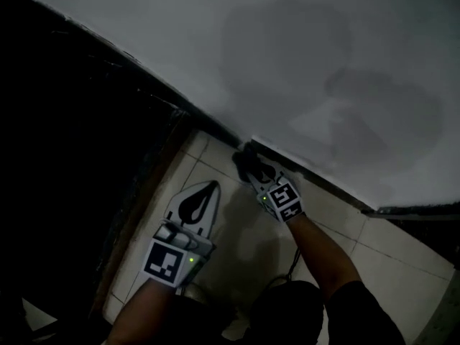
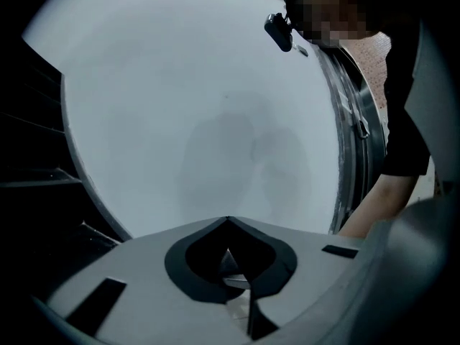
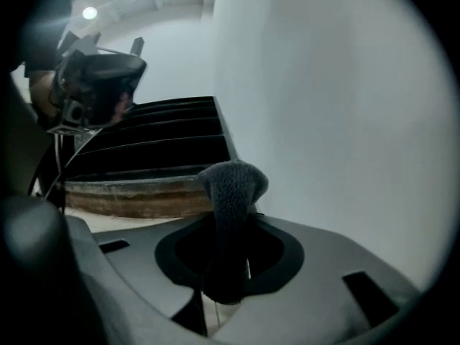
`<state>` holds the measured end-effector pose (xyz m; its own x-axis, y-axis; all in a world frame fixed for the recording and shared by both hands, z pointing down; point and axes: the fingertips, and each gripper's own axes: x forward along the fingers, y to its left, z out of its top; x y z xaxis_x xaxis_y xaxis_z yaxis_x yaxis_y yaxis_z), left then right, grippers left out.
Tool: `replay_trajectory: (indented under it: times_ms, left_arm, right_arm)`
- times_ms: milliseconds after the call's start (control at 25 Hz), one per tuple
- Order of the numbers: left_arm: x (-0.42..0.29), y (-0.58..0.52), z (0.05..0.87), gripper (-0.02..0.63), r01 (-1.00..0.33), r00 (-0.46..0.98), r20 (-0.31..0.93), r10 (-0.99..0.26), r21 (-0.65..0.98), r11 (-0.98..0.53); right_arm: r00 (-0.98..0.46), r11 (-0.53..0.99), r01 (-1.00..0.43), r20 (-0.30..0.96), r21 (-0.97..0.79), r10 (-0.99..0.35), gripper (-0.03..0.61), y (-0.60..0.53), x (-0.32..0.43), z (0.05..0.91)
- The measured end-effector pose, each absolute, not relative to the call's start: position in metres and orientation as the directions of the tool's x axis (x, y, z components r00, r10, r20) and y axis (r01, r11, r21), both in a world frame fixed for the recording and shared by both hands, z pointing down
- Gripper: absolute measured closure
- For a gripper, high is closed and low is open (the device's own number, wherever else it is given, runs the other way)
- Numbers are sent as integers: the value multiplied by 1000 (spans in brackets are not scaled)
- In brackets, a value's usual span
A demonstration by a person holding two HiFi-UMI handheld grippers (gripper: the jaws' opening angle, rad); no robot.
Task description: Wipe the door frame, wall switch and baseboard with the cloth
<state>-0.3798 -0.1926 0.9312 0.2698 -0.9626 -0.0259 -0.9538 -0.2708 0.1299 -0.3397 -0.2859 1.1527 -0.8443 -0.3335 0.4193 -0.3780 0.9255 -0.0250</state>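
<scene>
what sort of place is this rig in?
Indoors, probably a room or hallway corner by a doorway: plain white wall, tiled floor, dark baseboard, dark door frame at left.

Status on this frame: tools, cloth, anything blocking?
Left tool shut, empty, over floor tiles. Right tool shut on cloth, cloth at baseboard by door frame. Nothing in the way.

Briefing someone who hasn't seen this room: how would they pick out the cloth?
Follow the white wall down to the dark baseboard above the tiled floor. Near the door frame, the right hand-held gripper holds a dark, fuzzy cloth at it; the left hand-held gripper alongside holds nothing.
</scene>
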Motion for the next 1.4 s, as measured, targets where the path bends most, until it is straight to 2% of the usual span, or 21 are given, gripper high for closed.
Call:
replay_trajectory:
  times_ms: [120,320,560,1400]
  left_arm:
    - [-380,-187,949,623,-944,246,38,-968,234,-231]
    - [-369,-185,964,623,-954,275,79,-958,149,-261]
    - [-361,-189,962,623,-939,310,54,-949,172,-297]
    - [-310,-183,955,623,-893,439,51,-897,135,-429]
  right_arm:
    - [-799,887,-458,462,-52,-385,488,-313,-351,1209]
    - [-699,804,-593,523,-45,-487,488,-346,-355,1260]
    - [-626,686,-720,527,-109,-574,489,-364,-321,1266]
    - [-480,530,-843,566,-88,-670,489,-354,-199,1267]
